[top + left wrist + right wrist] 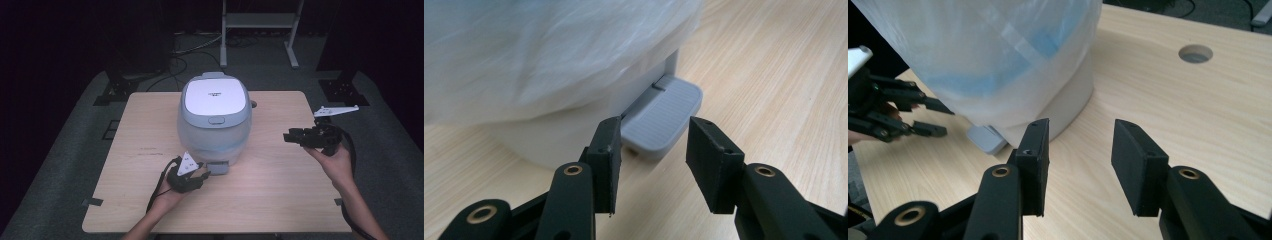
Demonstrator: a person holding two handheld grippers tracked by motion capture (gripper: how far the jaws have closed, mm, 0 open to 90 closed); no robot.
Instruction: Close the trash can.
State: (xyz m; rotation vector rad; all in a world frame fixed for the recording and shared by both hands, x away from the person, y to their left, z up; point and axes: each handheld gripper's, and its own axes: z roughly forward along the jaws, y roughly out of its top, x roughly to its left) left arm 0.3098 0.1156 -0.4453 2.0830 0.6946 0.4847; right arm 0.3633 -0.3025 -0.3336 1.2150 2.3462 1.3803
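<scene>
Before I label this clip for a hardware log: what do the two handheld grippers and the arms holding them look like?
Both the left gripper and the right gripper are black linkages with brass-coloured pivot rings and two flat, blocky black jaws. Each carries a pale grey three-cornered plate on top, the left one's dotted with small marks. A black cable trails from each. The forearms are bare, with no sleeves visible.

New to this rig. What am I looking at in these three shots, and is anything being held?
No robot here: a person holds a hand-held gripper in each hand. The high view looks down on a wooden table from above. The other two pictures come from cameras riding on each gripper, looking along its black jaws. On the table stands a white pedal bin lined with a plastic bag. The left hand-held gripper is open, its jaws either side of the bin's grey foot pedal, not gripping it. The right hand-held gripper is open too, holding nothing, off to the bin's side.
</scene>
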